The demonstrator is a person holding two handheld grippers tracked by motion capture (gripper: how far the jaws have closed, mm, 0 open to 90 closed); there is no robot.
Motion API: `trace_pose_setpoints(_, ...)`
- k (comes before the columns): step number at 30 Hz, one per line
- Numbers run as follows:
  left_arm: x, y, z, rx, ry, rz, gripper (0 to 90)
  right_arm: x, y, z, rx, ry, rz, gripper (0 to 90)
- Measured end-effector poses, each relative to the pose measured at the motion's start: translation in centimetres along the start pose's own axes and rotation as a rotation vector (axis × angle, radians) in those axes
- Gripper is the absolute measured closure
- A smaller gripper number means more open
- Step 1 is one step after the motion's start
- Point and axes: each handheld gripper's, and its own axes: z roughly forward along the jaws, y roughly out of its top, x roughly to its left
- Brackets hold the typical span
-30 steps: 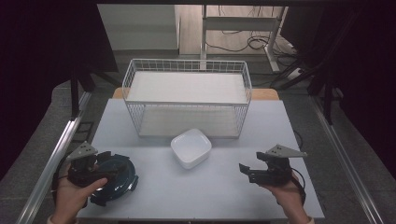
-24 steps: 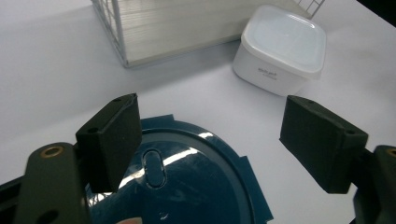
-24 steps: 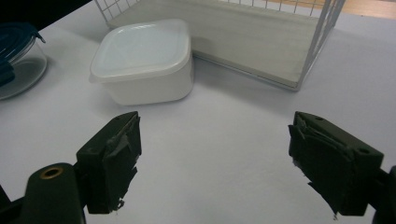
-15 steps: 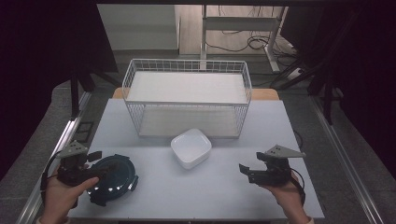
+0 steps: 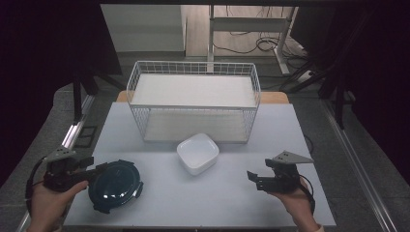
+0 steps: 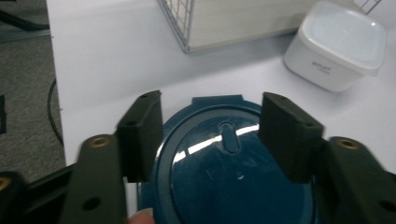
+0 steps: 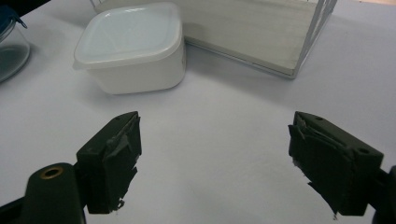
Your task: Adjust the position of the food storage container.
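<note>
— Where are my grippers?
— My left gripper (image 6: pixel 212 135) is spread wide over the round blue lid (image 5: pixel 115 184), not gripping it. My right gripper (image 7: pixel 215 163) hangs released above bare table (image 5: pixel 232 193).
— And the white box (image 5: pixel 197 153)?
— Just before the wire basket (image 5: pixel 193 104).

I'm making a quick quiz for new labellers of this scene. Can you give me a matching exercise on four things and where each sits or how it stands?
Things:
1. wire basket
2. white container
3. blue round container
4. right gripper

Descriptions:
A. at the table's far edge
B. under the left gripper's open jaws
C. open over bare table
D. just in front of the basket

Pairs: 1-A, 2-D, 3-B, 4-C
</note>
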Motion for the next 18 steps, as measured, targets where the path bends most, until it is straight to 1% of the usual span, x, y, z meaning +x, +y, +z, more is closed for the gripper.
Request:
trace_pose_setpoints(2,0.3,-0.1,0.1,0.008,0.018,-0.004,45.5,0.0,0.0,0.0,0.003,-0.001,-0.003,16.7)
trace_pose_setpoints(4,0.3,-0.2,0.1,0.016,0.036,0.002,48.2,0.0,0.0,0.0,0.003,-0.002,-0.003,16.7)
trace_pose_setpoints(8,0.6,-0.3,0.1,0.028,0.039,-0.001,53.1,-0.1,-0.1,0.0,0.006,-0.004,0.003,16.7)
trace_pose_setpoints(11,1.2,-0.5,0.2,0.043,0.046,-0.017,56.6,-0.1,-0.1,0.0,0.007,-0.005,0.003,16.7)
trace_pose_setpoints(14,1.6,-0.7,0.3,0.055,0.055,-0.022,59.0,-0.1,-0.1,0.0,0.007,-0.004,0.0,16.7)
trace_pose_setpoints(15,2.0,-0.9,0.5,0.067,0.059,-0.03,62.3,-0.1,-0.1,0.1,0.008,-0.005,0.001,16.7)
trace_pose_setpoints(17,2.5,-1.2,0.9,0.082,0.062,-0.037,65.7,-0.1,-0.1,0.1,0.012,-0.005,0.005,16.7)
trace_pose_setpoints(18,2.5,-1.2,0.9,0.082,0.062,-0.037,68.2,-0.1,-0.1,0.1,0.012,-0.005,0.005,16.7)
